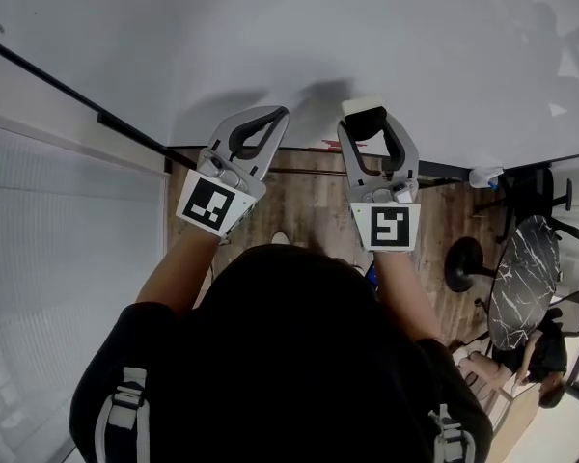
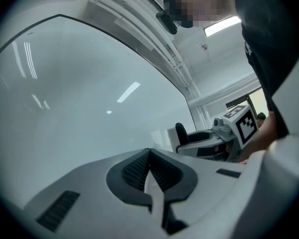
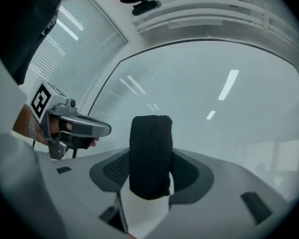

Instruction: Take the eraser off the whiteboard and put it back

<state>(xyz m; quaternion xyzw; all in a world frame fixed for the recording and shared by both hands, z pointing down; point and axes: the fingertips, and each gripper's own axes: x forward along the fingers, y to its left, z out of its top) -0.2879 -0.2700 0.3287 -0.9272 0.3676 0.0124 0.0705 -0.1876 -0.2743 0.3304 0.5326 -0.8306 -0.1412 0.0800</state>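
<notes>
My right gripper (image 1: 367, 122) is shut on the eraser (image 3: 150, 156), a block with a black felt face and a white body. The eraser (image 1: 363, 114) stands between the jaws, close in front of the whiteboard (image 1: 299, 37); whether it touches the board I cannot tell. My left gripper (image 1: 272, 121) is beside it to the left, jaws shut with nothing in them. In the left gripper view the ribbed pads (image 2: 139, 171) meet, and the right gripper (image 2: 185, 139) shows with the eraser. The right gripper view shows the left gripper (image 3: 102, 129) at its left.
The whiteboard (image 3: 204, 93) fills the space ahead. Its black lower frame (image 1: 72, 99) runs along the left. Window blinds (image 1: 58, 249) lie to the left. A dark round table (image 1: 521, 278), chairs and a seated person (image 1: 521, 365) are at the right on a wooden floor (image 1: 309, 205).
</notes>
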